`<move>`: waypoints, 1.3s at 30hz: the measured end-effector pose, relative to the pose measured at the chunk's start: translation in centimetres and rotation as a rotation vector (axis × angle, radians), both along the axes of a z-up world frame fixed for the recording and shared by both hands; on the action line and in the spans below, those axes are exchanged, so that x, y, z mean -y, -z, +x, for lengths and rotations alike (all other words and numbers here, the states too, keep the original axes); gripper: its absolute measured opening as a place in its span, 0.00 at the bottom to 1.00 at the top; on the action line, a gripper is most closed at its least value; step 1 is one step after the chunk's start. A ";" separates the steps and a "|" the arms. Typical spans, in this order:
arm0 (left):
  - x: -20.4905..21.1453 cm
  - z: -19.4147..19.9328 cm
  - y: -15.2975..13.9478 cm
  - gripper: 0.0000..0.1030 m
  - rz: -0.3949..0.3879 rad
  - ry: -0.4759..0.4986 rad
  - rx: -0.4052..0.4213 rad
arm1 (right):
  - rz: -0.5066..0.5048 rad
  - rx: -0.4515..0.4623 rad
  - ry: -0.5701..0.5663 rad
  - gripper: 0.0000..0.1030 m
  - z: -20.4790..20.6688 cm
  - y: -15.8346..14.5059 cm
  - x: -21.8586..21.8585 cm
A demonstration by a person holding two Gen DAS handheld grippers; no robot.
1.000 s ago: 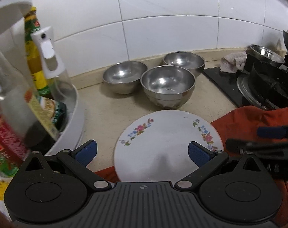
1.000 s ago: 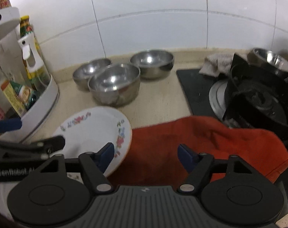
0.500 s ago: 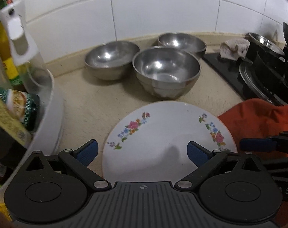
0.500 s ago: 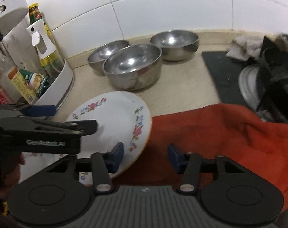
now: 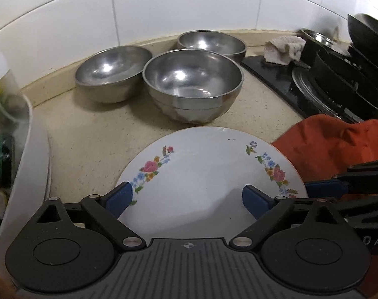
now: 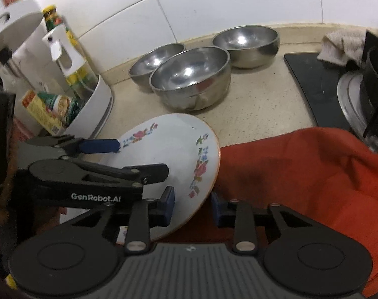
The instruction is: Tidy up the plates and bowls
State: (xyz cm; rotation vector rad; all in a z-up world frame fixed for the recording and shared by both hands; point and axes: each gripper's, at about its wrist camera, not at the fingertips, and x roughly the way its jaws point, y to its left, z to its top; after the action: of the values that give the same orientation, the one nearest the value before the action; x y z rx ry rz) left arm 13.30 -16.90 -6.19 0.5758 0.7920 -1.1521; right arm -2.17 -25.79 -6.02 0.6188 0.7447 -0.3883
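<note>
My own bodies hide the near edge of the floral plate (image 5: 204,174). My right gripper (image 6: 192,208) straddles its rim, contact unclear; my left gripper (image 5: 186,196) is spread above it. Steel bowls (image 5: 191,84) sit behind it on the speckled counter (image 5: 94,139), by white wall tiles (image 5: 179,7).

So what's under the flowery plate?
The floral plate tilts. Its right edge lies over the orange cloth; beige countertop shows beside its far rim. What is under its middle is covered. The right gripper straddles its near edge.
</note>
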 end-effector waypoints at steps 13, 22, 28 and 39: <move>-0.7 -0.7 -1.4 0.77 -0.048 0.085 -0.093 | 0.071 0.045 0.002 0.19 -1.8 0.0 0.8; -0.7 3.4 0.4 0.93 0.014 -0.059 -0.114 | 0.064 0.038 -0.006 0.21 -1.5 0.0 0.3; 0.6 2.9 0.5 0.94 0.014 -0.049 -0.100 | 0.060 0.045 -0.010 0.25 -0.8 0.4 0.5; -2.3 -2.7 -1.4 0.89 0.012 0.017 -0.209 | -0.024 -0.019 0.005 0.24 -5.8 -1.9 0.4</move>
State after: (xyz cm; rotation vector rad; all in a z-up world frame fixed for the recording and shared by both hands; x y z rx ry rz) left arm 10.60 -14.57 -4.77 0.4771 0.9745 -1.2372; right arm -7.99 -26.20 -4.15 0.5951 0.7554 -0.4082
